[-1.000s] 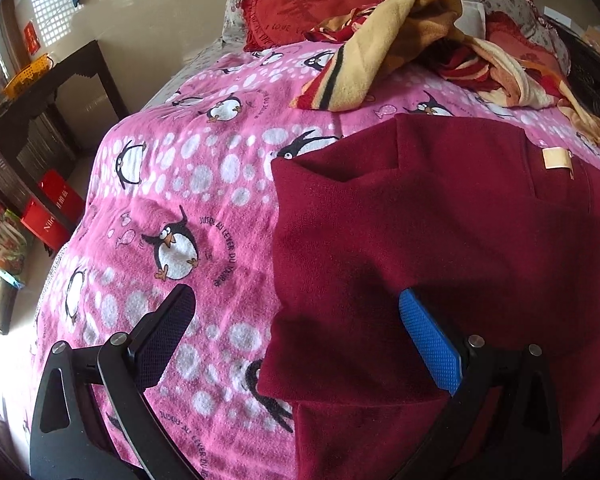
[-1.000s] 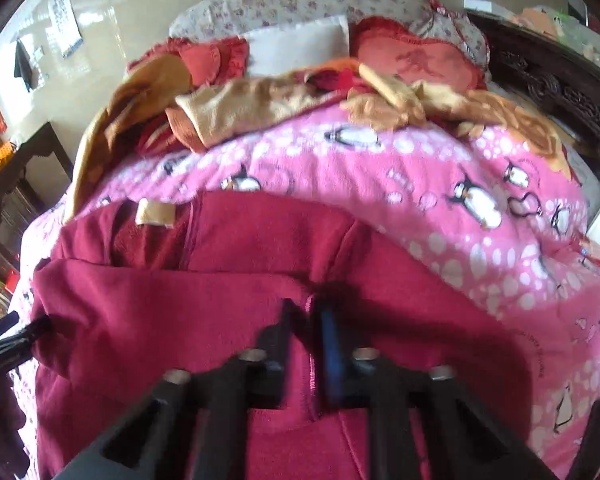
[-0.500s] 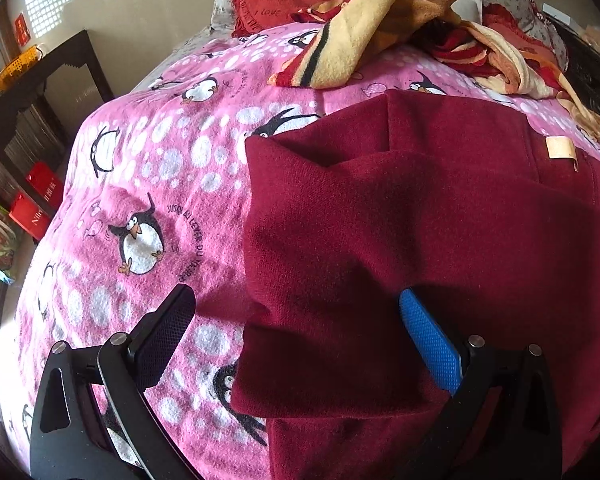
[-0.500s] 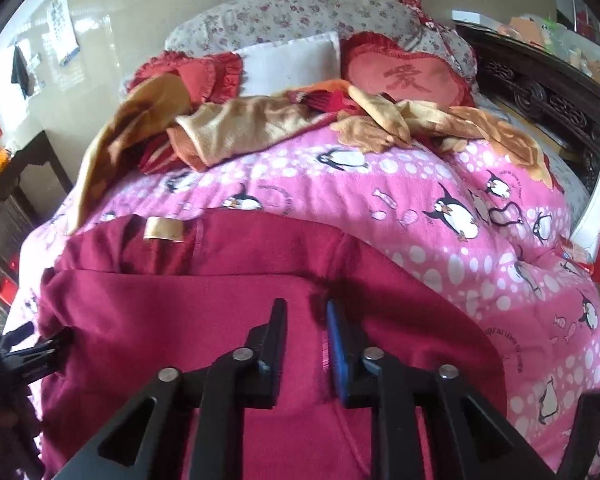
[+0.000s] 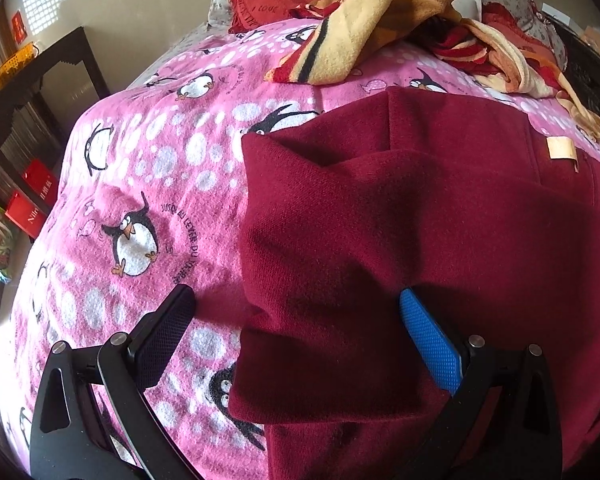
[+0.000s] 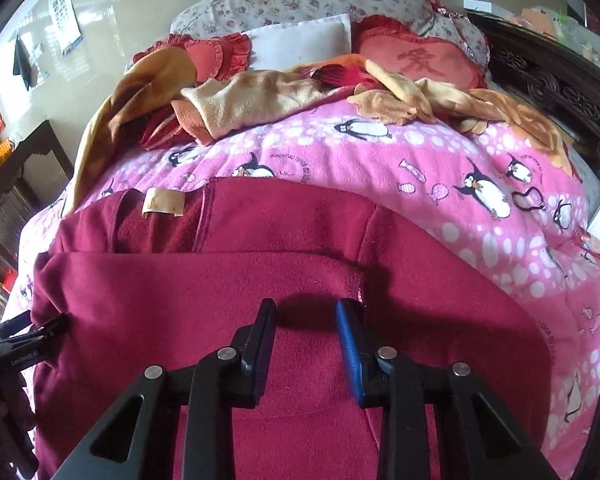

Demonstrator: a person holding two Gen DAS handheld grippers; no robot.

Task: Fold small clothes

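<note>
A dark red fleece garment [image 5: 420, 220] lies folded on the bed, its tan label [image 5: 561, 148] near the far edge. My left gripper [image 5: 296, 294] stands wide open over the garment's left edge: the black finger is over the blanket, the blue-padded one over the cloth. In the right wrist view the garment [image 6: 220, 288] fills the foreground, with the label [image 6: 164, 202] at the back left. My right gripper [image 6: 305, 306] hangs just above the top folded layer. Its jaws are opening and nothing is between them. The left gripper [image 6: 28, 340] shows at that view's left edge.
A pink penguin blanket [image 5: 140, 160] covers the bed. Crumpled yellow and red clothes [image 6: 252, 100] and red cushions [image 6: 416, 60] lie at the head. A dark wooden shelf [image 5: 40, 92] stands off the left side, and a carved dark bed frame [image 6: 560, 92] runs along the right.
The right gripper's jaws were shut on a fold of the red garment and have parted, letting it go. The left gripper has stayed wide open.
</note>
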